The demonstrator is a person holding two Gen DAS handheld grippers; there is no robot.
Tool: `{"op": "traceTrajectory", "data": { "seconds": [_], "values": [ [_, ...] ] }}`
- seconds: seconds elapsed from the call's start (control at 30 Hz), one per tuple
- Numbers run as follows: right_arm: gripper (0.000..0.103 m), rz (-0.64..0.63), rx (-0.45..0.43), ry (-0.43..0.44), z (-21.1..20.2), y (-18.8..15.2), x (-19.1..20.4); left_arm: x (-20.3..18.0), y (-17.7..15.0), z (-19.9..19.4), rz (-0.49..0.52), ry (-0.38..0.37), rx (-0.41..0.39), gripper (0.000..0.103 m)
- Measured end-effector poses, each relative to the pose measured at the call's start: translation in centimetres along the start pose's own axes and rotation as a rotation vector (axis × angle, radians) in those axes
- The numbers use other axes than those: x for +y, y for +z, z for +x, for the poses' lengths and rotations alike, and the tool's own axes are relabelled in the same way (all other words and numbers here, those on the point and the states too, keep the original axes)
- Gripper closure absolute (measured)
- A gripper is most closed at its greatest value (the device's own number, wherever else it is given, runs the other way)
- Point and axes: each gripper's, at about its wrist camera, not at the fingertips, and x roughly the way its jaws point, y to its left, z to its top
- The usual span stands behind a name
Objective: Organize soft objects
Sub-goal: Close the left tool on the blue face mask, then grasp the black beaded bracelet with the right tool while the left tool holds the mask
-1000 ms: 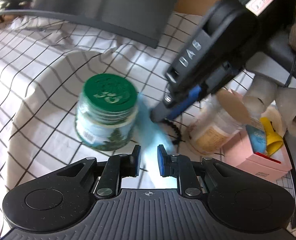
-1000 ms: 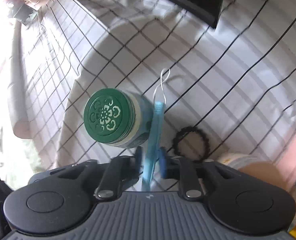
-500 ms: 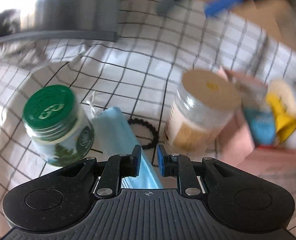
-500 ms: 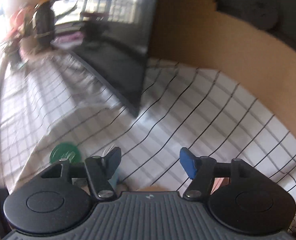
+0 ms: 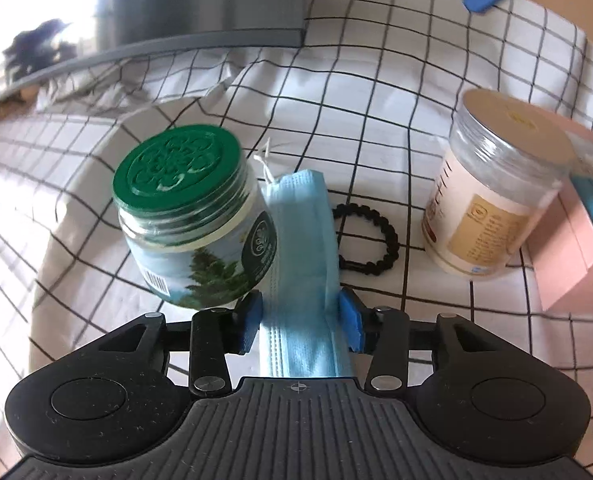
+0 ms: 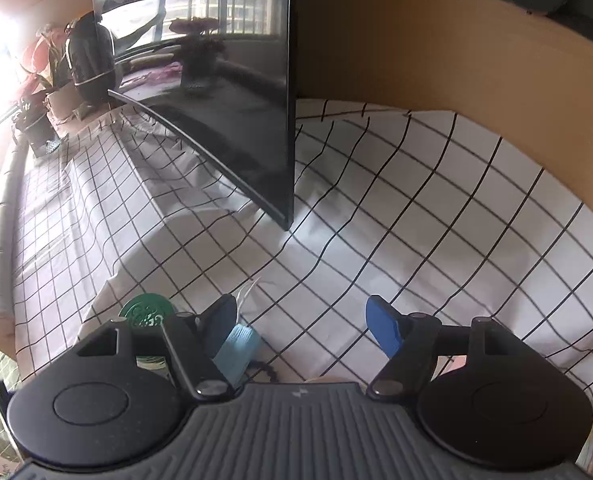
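A folded light-blue face mask [image 5: 300, 256] stands on edge on the checked cloth and leans against a green-lidded jar [image 5: 188, 216]. My left gripper [image 5: 300, 316] straddles the mask's near end. Its jaws are opening, and the blue pads sit just off the mask's sides. A black beaded hair tie [image 5: 366, 240] lies right of the mask. My right gripper [image 6: 300, 324] hovers higher up, open with nothing between its fingers. Below its left finger I see the mask's end [image 6: 238, 350] and the green jar lid [image 6: 146, 312].
A tan-lidded clear jar [image 5: 492, 200] and a pink box [image 5: 568, 248] stand at the right. A dark monitor [image 6: 236, 100] rises at the back of the checked tablecloth [image 6: 416, 208]. Potted plants [image 6: 36, 92] sit far left by a window.
The right gripper let go of the mask, opened wide and lifted away. The left gripper's jaws went from nearly shut to spread around the mask, which now leans on the green jar.
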Motion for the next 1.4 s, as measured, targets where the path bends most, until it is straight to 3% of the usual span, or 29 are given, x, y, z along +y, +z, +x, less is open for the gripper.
{"op": "traceTrajectory", "data": {
  "seconds": [0.13,0.33,0.37,0.4,0.43,0.53,0.6,0.67,0.73,0.8,0.9,1.1,1.37,1.4],
  "values": [
    [0.031,0.0,0.019,0.008,0.5,-0.1,0.2,-0.2,0.3,0.4,0.018,-0.036,0.012,0.045],
    [0.031,-0.107,0.065,-0.02,0.7,1.2,2.1,0.1,0.4,0.3,-0.032,-0.054,0.024,0.048],
    [0.031,-0.135,0.085,-0.016,1.0,1.6,2.5,0.1,0.4,0.2,-0.019,-0.045,0.02,0.062],
    [0.031,-0.173,0.118,-0.001,1.4,2.1,3.1,0.2,0.3,0.2,-0.015,-0.043,0.013,0.087],
    [0.031,-0.203,0.148,0.018,1.8,2.5,3.5,0.7,0.1,0.2,-0.036,-0.063,0.007,0.091],
    [0.031,-0.297,0.282,0.071,3.5,3.2,5.0,2.5,-0.5,-0.1,-0.142,-0.139,0.002,0.092],
    [0.032,-0.37,0.353,0.039,4.6,3.3,6.0,3.3,-0.9,-0.3,-0.199,-0.156,-0.001,0.093],
    [0.04,-0.449,0.403,-0.016,6.1,3.0,6.7,4.0,-1.3,-0.4,-0.25,-0.169,-0.002,0.093],
    [0.068,-0.484,0.478,-0.042,8.0,2.5,7.2,4.2,-1.3,-0.4,-0.276,-0.177,0.002,0.093],
    [0.072,-0.488,0.59,-0.056,10.7,1.8,7.4,4.3,-1.4,-0.5,-0.283,-0.18,0.0,0.093],
    [0.074,-0.472,0.678,-0.072,13.7,0.7,7.7,4.5,-1.6,-0.6,-0.299,-0.196,-0.005,0.093],
    [0.074,-0.452,0.741,-0.148,17.2,0.4,7.8,5.1,-1.5,-0.4,-0.303,-0.22,0.014,0.092],
    [0.075,-0.392,0.755,-0.053,17.9,-0.3,7.9,5.2,-1.6,-0.4,-0.307,-0.224,0.008,0.092],
    [0.085,-0.379,0.756,-0.036,17.9,-0.4,7.8,5.1,-1.6,-0.4,-0.306,-0.222,0.009,0.092]
  ]
}}
